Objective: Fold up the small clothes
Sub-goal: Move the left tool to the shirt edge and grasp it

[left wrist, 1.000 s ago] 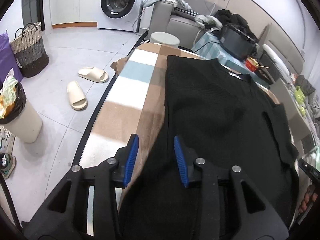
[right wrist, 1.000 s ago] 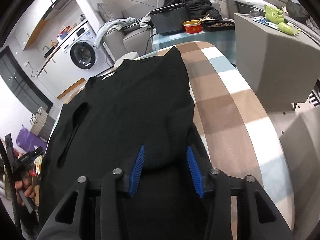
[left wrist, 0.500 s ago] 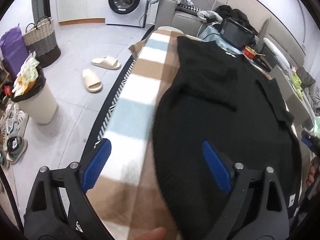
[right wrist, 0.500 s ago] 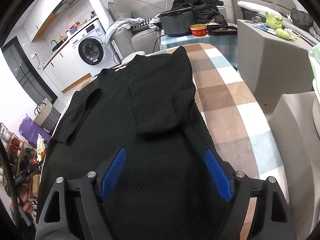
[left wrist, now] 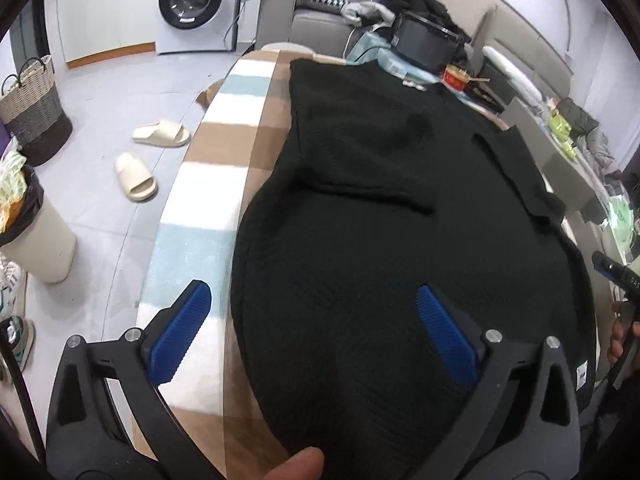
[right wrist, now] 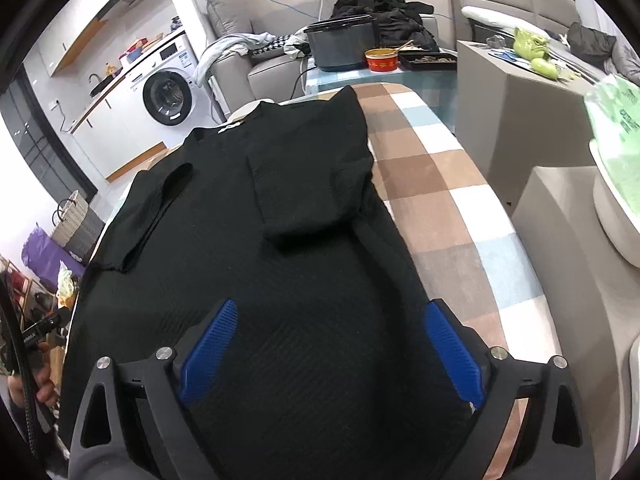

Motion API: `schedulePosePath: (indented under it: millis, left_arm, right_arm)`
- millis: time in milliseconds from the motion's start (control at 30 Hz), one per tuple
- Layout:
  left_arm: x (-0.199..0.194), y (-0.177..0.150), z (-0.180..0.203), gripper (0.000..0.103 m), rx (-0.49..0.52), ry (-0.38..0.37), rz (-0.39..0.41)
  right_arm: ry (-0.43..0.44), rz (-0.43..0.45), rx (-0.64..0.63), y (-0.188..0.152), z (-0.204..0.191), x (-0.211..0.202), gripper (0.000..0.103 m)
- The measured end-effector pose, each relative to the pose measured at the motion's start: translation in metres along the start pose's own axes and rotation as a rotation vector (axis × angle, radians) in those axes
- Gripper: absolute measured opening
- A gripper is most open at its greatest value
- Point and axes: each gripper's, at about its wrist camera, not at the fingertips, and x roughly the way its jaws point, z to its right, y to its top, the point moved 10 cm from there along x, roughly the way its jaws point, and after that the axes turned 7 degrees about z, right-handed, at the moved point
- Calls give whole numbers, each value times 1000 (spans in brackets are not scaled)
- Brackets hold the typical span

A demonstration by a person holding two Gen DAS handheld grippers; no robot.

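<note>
Both tongs hover low over the near hem of the black top (left wrist: 380, 220), which lies flat ahead on the checked table (left wrist: 224, 152). Left tongs (left wrist: 316, 328) and right tongs (right wrist: 332, 348) gape wide, released, gripping nothing

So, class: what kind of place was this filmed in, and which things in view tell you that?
Most likely a lived-in home, a combined living and laundry area. A front-loading washing machine stands against the wall, a grey sofa is piled with clothes, and slippers lie on the floor beside the checked cloth where the black sweater lies.
</note>
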Motion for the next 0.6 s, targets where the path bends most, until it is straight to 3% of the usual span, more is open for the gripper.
schedulePosePath:
  millis: [267, 333, 400, 500, 600]
  left_arm:
    - [-60, -57, -24, 102, -48, 129, 15]
    - [-77, -76, -30, 96, -67, 162, 5]
    - [-93, -92, -35, 84, -64, 191, 2]
    - [-112, -113, -40, 77, -58, 189, -4]
    - [-121, -132, -41, 77, -22, 156, -29]
  right_arm:
    - [120, -21, -47, -1, -14, 9, 96]
    - [172, -30, -44, -1, -19, 9, 96]
    - [212, -39, -48, -2, -23, 7, 96]
    - [224, -33, -78, -2, -25, 1, 96]
    - [212, -31, -73, -6, -24, -5, 96]
